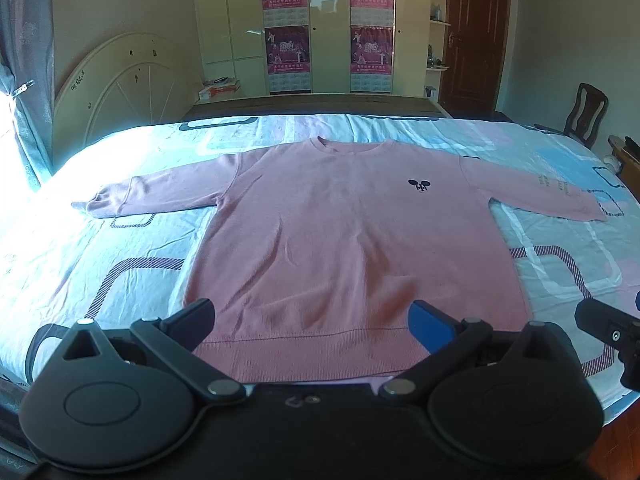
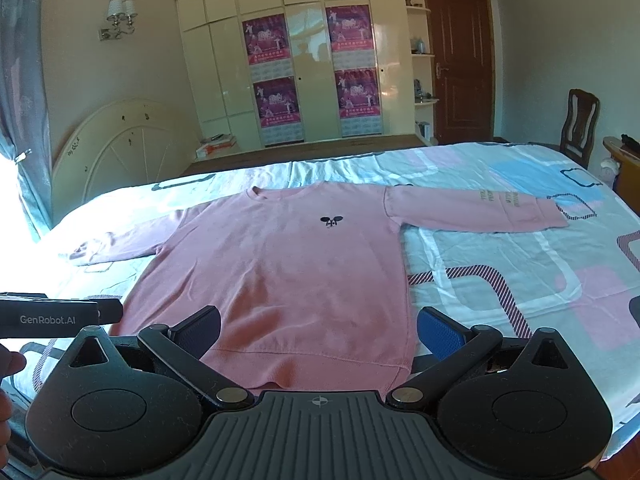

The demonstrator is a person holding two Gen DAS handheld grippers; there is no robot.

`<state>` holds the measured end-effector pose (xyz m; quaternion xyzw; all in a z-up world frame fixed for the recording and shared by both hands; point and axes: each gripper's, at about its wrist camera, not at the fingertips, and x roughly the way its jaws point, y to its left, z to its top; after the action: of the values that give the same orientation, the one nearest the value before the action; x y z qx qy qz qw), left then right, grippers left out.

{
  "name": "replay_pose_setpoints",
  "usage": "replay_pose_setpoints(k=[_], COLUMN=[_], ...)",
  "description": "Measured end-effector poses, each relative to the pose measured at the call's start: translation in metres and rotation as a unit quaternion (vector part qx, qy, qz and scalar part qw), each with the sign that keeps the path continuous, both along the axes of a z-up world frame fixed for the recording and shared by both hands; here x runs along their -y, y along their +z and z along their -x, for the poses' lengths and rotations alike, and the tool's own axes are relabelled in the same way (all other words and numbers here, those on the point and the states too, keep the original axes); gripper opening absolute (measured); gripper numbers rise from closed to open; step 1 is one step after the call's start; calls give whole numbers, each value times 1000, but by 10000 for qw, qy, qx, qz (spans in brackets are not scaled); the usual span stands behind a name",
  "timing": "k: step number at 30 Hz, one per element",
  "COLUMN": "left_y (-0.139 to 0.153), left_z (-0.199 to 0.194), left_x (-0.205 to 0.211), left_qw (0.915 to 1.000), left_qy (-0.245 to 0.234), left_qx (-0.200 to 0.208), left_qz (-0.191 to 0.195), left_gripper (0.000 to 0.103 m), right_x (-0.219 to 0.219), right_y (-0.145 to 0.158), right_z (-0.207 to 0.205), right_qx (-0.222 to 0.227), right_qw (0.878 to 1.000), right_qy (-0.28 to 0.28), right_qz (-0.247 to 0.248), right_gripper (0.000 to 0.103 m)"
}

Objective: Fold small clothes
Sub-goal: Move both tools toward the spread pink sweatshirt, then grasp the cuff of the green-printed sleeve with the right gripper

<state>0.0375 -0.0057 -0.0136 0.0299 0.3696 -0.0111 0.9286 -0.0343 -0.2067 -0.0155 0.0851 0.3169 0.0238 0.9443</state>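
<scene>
I have a pink sweatshirt (image 1: pixel 352 240) spread face up on the bed (image 1: pixel 120 264), sleeves out to both sides, hem nearest me. My left gripper (image 1: pixel 312 320) hangs just above the hem with its fingers wide apart and empty; my right gripper (image 2: pixel 319 330) sits near the hem's right corner, also spread and holding nothing. The knit looks soft, light and limp, so I expect it to sag and drag on the sheet; I would pinch the thicker ribbed hem corners or a cuff. The left cuff (image 1: pixel 92 204) washes out in window glare, the sleeve lettering is unreadable, and my own rig hides the nearest bed edge.
</scene>
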Motion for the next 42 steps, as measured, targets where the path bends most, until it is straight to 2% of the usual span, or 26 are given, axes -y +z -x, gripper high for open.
replay_pose_setpoints(k=[7,10,14,22,31,36,42], left_y=[-10,-13,-18,-31,-40,-49,-62], left_z=[-33,-54,-85,-154,-210,-231,-253], left_x=[-5,-10,-18,-43,-60,-57,-39], left_qw=[9998,9998,9990,9978,9974,9974,9979], left_qy=[-128,-197,-336,-620,-612,-565,-451], left_qx=[-129,-69,-16,-216,-379,-454,-470], left_qz=[-121,-61,-310,-121,-16,-15,37], left_gripper=[103,103,103,103,103,103,102], right_x=[-4,-7,-14,-30,-38,-23,28], right_y=[-7,-9,-13,-26,-29,-35,-48], right_z=[-26,-41,-64,-117,-156,-171,-193], right_qx=[-55,-105,-190,-402,-420,-380,-282], right_qw=[9996,9990,9977,9920,9863,9847,9828], right_qy=[-249,-433,-630,-1163,-1554,-1638,-1764], right_qz=[79,67,141,268,349,461,463], right_gripper=[103,103,103,103,103,103,103])
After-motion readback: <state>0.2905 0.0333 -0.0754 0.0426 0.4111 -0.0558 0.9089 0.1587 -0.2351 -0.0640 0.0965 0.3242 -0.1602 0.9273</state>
